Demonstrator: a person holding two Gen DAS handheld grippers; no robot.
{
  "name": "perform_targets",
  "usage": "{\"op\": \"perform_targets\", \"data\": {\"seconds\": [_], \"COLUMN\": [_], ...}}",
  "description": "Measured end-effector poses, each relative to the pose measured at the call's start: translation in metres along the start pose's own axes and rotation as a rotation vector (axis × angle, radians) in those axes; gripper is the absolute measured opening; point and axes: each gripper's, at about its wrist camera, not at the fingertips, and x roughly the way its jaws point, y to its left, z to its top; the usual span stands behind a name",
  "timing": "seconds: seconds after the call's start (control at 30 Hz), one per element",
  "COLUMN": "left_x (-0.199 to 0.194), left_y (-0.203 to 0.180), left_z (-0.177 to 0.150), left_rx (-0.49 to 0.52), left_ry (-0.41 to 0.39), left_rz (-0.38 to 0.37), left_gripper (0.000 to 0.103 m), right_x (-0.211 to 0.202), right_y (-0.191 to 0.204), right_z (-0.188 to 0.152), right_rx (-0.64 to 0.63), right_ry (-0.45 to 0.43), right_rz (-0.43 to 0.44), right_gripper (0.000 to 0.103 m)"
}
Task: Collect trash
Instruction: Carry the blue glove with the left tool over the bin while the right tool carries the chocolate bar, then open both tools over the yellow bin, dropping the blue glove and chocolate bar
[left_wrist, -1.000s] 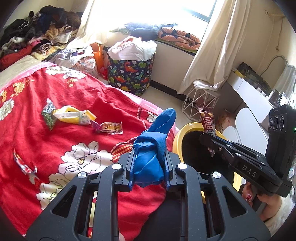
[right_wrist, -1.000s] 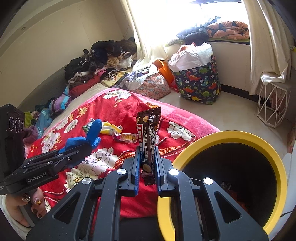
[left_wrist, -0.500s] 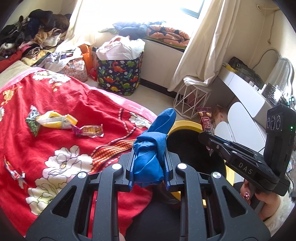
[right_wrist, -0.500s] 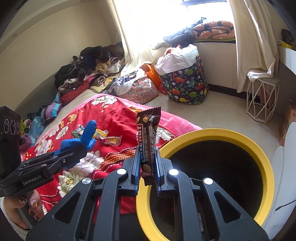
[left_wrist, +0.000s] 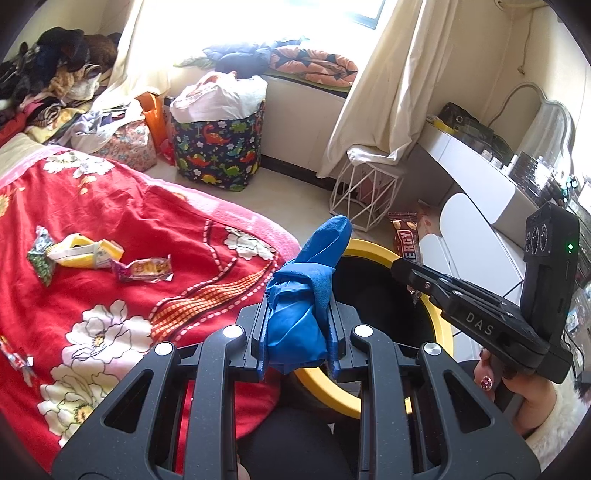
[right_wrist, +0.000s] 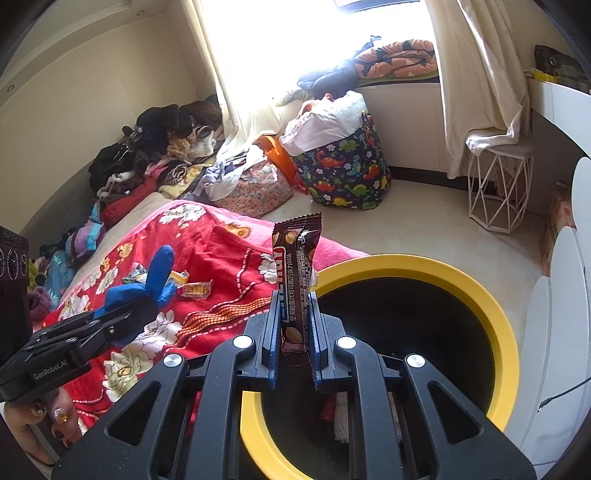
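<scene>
My left gripper (left_wrist: 295, 314) is shut on a crumpled blue glove (left_wrist: 306, 295), held at the near left rim of the yellow-rimmed black bin (left_wrist: 441, 328). My right gripper (right_wrist: 294, 317) is shut on a brown snack bar wrapper (right_wrist: 297, 269) that stands upright over the near left rim of the bin (right_wrist: 495, 295). In the left wrist view the right gripper (left_wrist: 406, 266) reaches over the bin from the right with the wrapper (left_wrist: 406, 240). In the right wrist view the left gripper (right_wrist: 125, 314) holds the glove (right_wrist: 153, 280) above the bed. Several wrappers (left_wrist: 81, 251) lie on the red floral blanket (left_wrist: 110, 206).
A dinosaur-print laundry basket (left_wrist: 218, 147) and a white wire stool (left_wrist: 365, 192) stand on the floor beyond the bin. White furniture (left_wrist: 476, 206) lines the right side. Clothes (right_wrist: 155, 155) are piled at the bed's far end. Trash (right_wrist: 340, 417) lies inside the bin.
Both grippers have shifted right, from over the blanket toward the bin, each keeping its grip. The bin now fills more of the right wrist view.
</scene>
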Motion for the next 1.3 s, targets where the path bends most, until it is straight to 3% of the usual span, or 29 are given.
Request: {"op": "perform_targets", "data": {"seconds": [0.77, 1.3], "left_x": [0.023, 0.052], "left_y": [-0.046, -0.064], "left_z": [-0.011, -0.023], "left_rx": [0.090, 0.128], "left_ry": [0.060, 0.128], "left_rz": [-0.080, -0.091], "left_gripper": [0.017, 0.017], "right_x": [-0.006, -0.002], "right_y": [-0.050, -0.064], "right_z": [-0.006, -0.013], "right_rx": [0.144, 0.150], "right_ry": [-0.008, 0.014], "right_rz": [-0.123, -0.167], "right_gripper": [0.013, 0.014]}}
